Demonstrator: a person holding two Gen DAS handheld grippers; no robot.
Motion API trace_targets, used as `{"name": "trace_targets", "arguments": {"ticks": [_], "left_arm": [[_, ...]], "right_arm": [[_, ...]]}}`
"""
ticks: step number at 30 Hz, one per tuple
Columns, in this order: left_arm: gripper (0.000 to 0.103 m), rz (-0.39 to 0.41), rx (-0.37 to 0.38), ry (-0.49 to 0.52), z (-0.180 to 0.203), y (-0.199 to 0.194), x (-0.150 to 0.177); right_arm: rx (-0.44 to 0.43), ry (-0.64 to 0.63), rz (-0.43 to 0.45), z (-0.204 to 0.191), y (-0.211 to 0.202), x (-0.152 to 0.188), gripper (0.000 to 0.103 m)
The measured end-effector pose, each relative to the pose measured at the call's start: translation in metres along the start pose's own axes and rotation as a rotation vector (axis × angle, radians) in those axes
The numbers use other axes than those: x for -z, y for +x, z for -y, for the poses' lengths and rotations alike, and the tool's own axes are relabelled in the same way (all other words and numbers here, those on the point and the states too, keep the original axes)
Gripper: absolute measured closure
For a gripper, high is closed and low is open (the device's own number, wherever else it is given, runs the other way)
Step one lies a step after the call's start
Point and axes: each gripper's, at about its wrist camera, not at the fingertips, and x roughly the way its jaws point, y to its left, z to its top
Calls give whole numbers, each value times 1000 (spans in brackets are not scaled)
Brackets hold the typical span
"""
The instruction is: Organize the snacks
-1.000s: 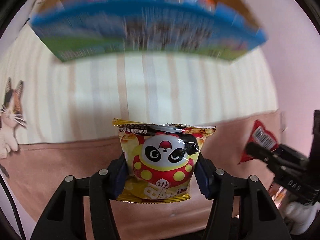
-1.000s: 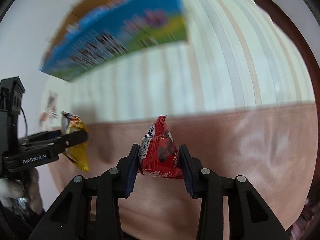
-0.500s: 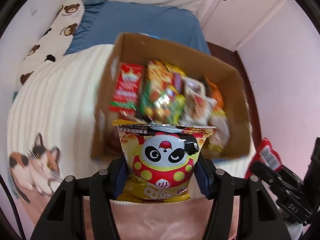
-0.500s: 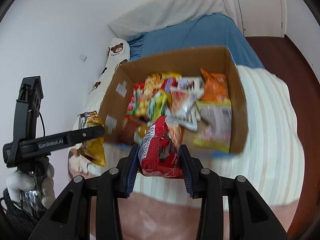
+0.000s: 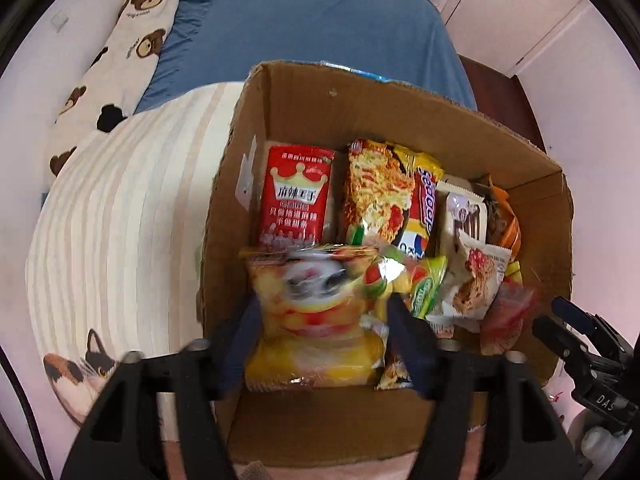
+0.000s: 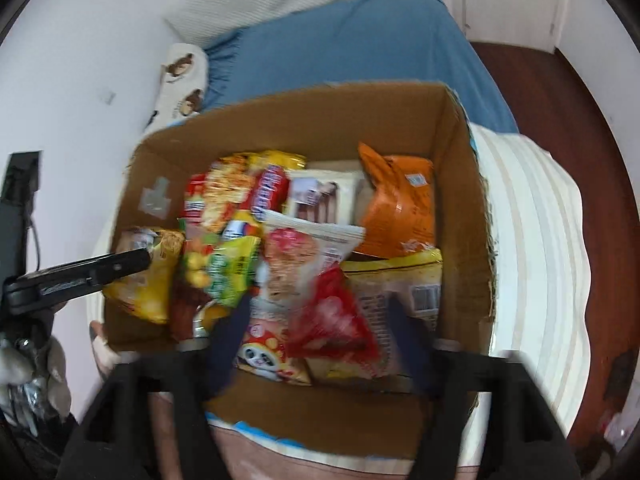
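Note:
An open cardboard box (image 5: 360, 84) (image 6: 320, 96) holds several snack packs. My left gripper (image 5: 322, 312) hangs over its near left part, jaws opening. A yellow panda snack bag (image 5: 316, 320) (image 6: 160, 280) sits blurred between the fingers, dropping loose from the pads. My right gripper (image 6: 318, 320) is above the box's near right part, jaws opening too. A red snack bag (image 6: 332, 316) (image 5: 504, 320) lies between its fingers, with a clear gap on the left side. Each view shows the other gripper at its edge.
The box rests on a cream striped blanket (image 5: 120, 220) over a bed with a blue sheet (image 5: 320, 28). A bear-print pillow (image 5: 120, 48) lies at the left by the wall. Dark wooden floor (image 6: 580, 140) runs along the bed's right side.
Both grippers moved forward over the box. Their jaws have spread, and the yellow panda bag and the red bag, gripped before, now slip loose inside the box.

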Motion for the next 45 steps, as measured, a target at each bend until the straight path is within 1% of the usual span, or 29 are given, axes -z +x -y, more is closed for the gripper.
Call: {"name": "trace_targets", "arguments": {"ticks": [1, 2, 3, 4, 7, 11, 15, 18, 22, 28, 33, 36, 41, 45], "left_arm": [[16, 17, -3, 4, 0, 0, 1], [8, 35, -1, 13, 1, -1, 2], [7, 41, -4, 15, 1, 0, 4], [7, 44, -8, 18, 2, 1, 6], [6, 55, 0, 19, 4, 3, 12], [6, 79, 10, 32, 10, 0, 23], [6, 119, -48, 54, 19, -4, 37], [6, 132, -60, 52, 23, -8, 48], [6, 142, -44, 41, 27, -13, 60], [6, 162, -30, 51, 37, -23, 78], [6, 189, -18, 52, 42, -39, 95], [6, 218, -4, 55, 45, -54, 107], [6, 290, -14, 69, 52, -85, 136], [6, 322, -8, 66, 53, -104, 156]], "right_arm": [[4, 8, -8, 4, 3, -1, 18], [10, 12, -12, 6, 5, -1, 13], [18, 14, -13, 8, 7, 0, 10], [26, 13, -16, 10, 8, 1, 5], [61, 8, -19, 11, 9, 2, 5], [112, -16, 9, 8, 0, 8, 3], [160, -36, 42, 4, -12, 17, 3], [179, -36, 59, 3, -20, 25, 2], [193, -34, 76, 2, -28, 34, 2], [197, -20, 108, 0, -41, 45, 2], [199, -15, 140, -3, -59, 57, 2], [204, -23, 176, -7, -77, 67, 2], [211, -36, 246, -18, -110, 93, 2], [216, -51, 289, -27, -133, 112, 2]]}}
